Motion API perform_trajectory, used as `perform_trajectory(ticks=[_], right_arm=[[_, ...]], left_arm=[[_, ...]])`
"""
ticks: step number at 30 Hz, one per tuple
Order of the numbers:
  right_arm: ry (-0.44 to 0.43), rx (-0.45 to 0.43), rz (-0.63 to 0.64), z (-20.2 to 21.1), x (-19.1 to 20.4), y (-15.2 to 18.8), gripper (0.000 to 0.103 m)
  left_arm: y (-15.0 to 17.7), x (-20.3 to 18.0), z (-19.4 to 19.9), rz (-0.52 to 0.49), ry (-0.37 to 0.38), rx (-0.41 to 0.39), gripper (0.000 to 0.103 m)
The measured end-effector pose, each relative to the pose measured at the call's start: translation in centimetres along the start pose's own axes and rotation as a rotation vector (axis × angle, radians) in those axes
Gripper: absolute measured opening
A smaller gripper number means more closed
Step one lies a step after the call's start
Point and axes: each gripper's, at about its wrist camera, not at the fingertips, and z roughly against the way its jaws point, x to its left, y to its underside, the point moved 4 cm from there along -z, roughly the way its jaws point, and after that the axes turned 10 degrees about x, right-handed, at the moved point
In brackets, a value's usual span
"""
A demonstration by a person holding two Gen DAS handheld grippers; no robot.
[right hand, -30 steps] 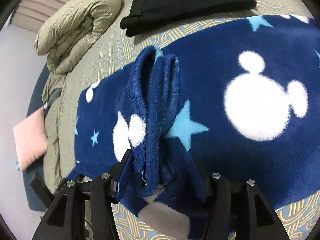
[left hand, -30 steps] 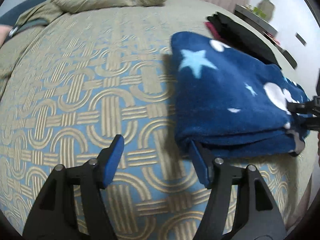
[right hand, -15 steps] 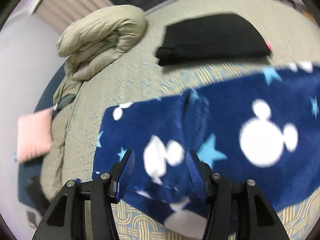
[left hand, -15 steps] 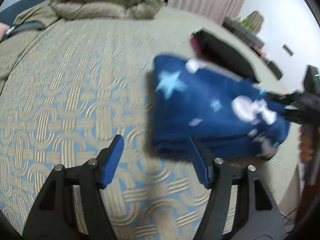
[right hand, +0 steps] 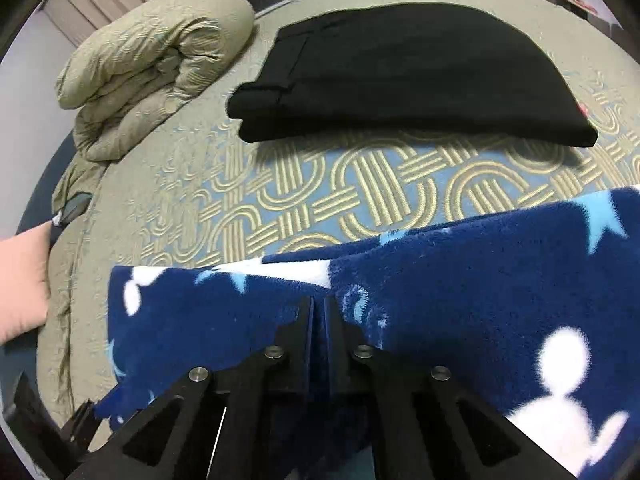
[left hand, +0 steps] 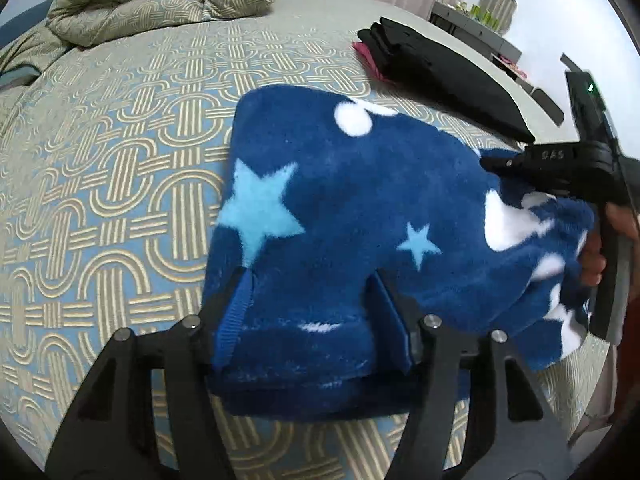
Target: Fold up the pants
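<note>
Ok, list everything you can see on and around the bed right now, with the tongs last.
fleece pants: one, dark blue with white and light blue shapes, folded on the bed nearest the cameras
black clothes: one folded pile, black, on the bed beyond the fleece pants
red cloth: one, red, peeking out under the black clothes
quilt: one, olive green, rolled up at the far end of the bed
bedspread: one, blue with tan ring pattern, covering the bed
pillow: one, pink, at the bed's edge
shelf: one, grey, by the wall
left tongs: black with blue pads, open astride the pants' edge
right tongs: black, closed on the pants
</note>
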Motion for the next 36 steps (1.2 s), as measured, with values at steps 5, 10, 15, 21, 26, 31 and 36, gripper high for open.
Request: perform_trajectory(ticks=[5,10,15,21,26,31,36], right_arm=[[-0.096,-0.044,0.027,5.2,1.6,2.4,0.01],[-0.173,0.074,0.117,5.4,3.1,7.9,0.014],[-0.107,0.092,0.109,4.0,2.3,10.5,0.014],[-0.049,-0.014,0.005,8.9,-1.3,11.0,0.032],[-0.041,-0.051,-0.192,11.4,-8.3,13.1,0.039],[-0.018,-0.123,-0.392,14.8,-16.2,16.3,0.045],[-0.04,-0.194,-0.57,16.4,-21.6,18.4,0.059]], left_arm=[[-0.1,-1.0,2.2,-0.005,0.014,-0.009,0.063],[0.3,-2.9,1.3,-0.067,0.0,0.011,0.063],[0.8,-4.1,1.3,-0.112,-0.061,0.001,0.064],[0.4,-6.5,3.1,-0.142,-0.023,-0.021,0.064],[-0.1,-9.4,2.8,-0.189,0.005,-0.014,0.064],[-0.5,-12.5,1.9,-0.247,0.002,0.0,0.064],[-1.6,-15.1,0.6,-0.264,0.036,0.029,0.064]])
